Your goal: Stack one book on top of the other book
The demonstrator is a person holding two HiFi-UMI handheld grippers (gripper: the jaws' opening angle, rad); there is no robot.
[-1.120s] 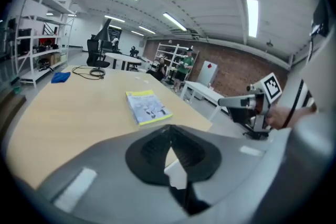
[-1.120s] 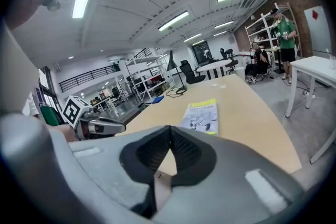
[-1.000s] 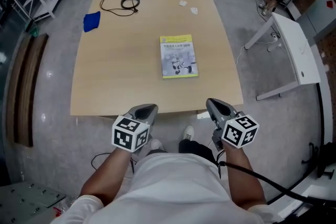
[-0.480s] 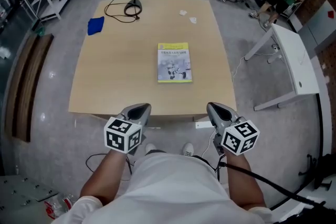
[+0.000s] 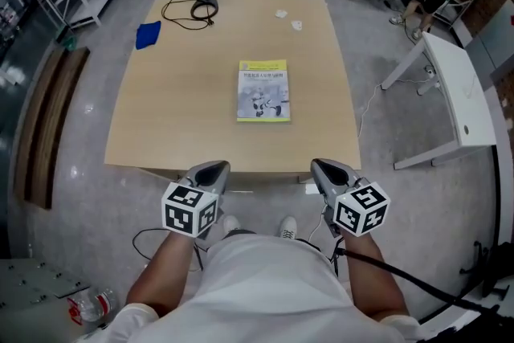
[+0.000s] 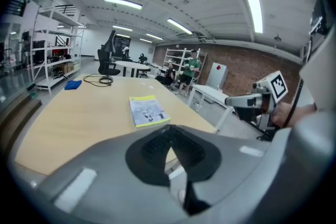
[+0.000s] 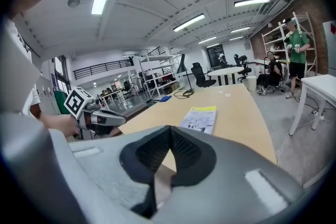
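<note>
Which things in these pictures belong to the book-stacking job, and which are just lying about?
Job: book, table, left gripper and right gripper, both with jaws shut and empty.

Lying about: blue cloth, black cable, white scraps, all at the table's far end.

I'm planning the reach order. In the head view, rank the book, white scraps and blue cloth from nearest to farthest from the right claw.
1. The book, in the middle of the table, nearest the right claw.
2. The white scraps, near the far edge, right of centre.
3. The blue cloth, at the far left corner.
</note>
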